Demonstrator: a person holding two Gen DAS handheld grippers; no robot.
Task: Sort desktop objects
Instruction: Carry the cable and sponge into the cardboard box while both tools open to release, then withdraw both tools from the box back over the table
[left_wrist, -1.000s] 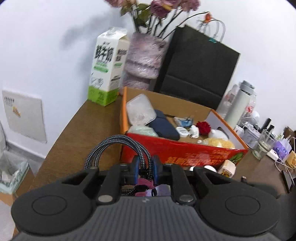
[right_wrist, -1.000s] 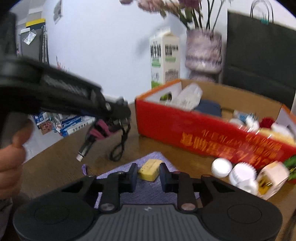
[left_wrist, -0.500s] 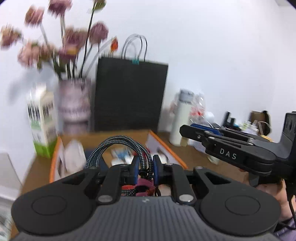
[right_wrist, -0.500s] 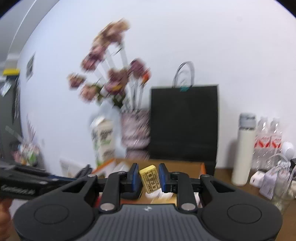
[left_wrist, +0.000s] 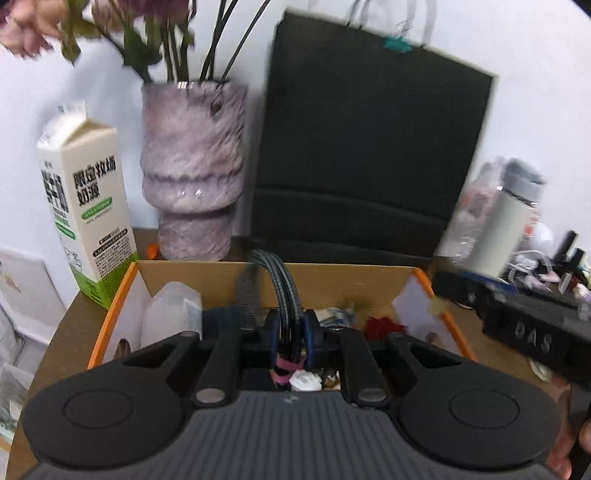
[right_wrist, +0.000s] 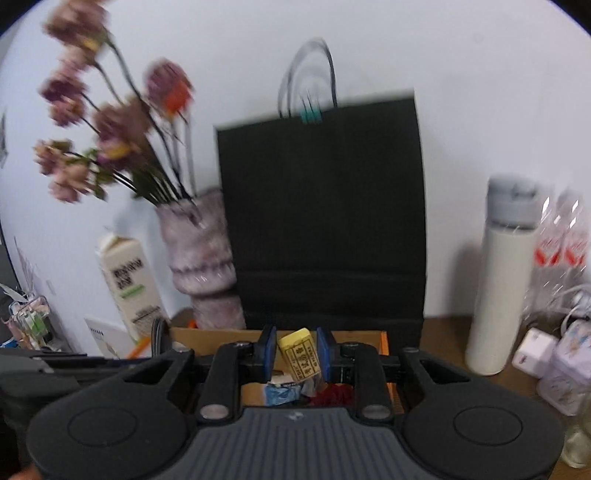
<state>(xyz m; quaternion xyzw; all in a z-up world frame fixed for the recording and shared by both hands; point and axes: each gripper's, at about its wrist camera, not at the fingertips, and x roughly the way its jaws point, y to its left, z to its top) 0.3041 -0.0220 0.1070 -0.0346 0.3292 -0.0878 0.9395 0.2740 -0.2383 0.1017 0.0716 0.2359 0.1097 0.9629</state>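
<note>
My left gripper (left_wrist: 291, 334) hangs over the orange-rimmed cardboard box (left_wrist: 122, 295), its jaws closing tight on a coiled braided cable (left_wrist: 280, 288) bound with a pink strap. The cable's loop stands up between the blue pads. My right gripper (right_wrist: 297, 350) is shut on a small yellow printed block (right_wrist: 301, 356), held tilted above the far part of the same box (right_wrist: 210, 336). In the left wrist view the right gripper (left_wrist: 532, 332) reaches in from the right. The box holds several small items, among them a clear plastic container (left_wrist: 170, 317) and something red (left_wrist: 380, 326).
Behind the box stand a milk carton (left_wrist: 86, 218), a mottled purple vase (left_wrist: 194, 170) with dried flowers and a black paper bag (left_wrist: 369, 158). To the right are a white bottle (right_wrist: 504, 273), a white charger (right_wrist: 532, 350) and other clutter on the wooden table.
Both grippers have risen from the table in front of the box and moved over it, each still holding its object. The left pads have squeezed closer on the cable.
</note>
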